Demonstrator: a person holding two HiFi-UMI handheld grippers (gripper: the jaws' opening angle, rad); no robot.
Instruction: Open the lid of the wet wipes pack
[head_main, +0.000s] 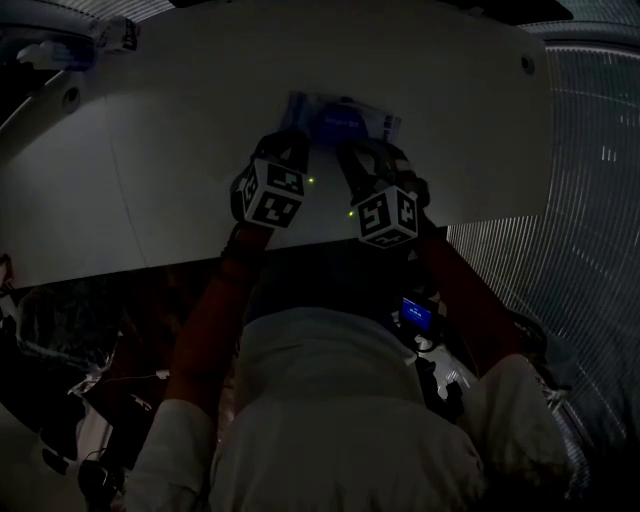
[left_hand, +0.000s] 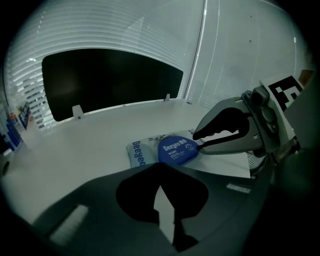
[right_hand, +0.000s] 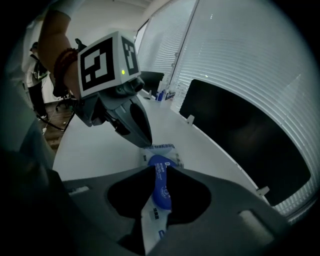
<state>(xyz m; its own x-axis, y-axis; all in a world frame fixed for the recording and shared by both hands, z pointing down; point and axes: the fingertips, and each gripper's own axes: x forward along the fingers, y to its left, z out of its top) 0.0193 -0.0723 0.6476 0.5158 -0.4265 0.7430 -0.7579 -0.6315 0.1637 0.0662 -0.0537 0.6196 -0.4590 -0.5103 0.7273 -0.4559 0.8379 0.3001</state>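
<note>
A flat wet wipes pack with a round blue lid lies on the white table. My left gripper is shut, and its tips rest on the pack's end beside the lid. My right gripper comes in from the other side. Its jaws stand one above the other and close on the lid's edge, seen in the left gripper view. The lid looks flat on the pack.
The room is dim. Window blinds and a dark panel stand behind the table. Small bottles sit at the far left edge. The table's near edge runs just in front of the person's lap.
</note>
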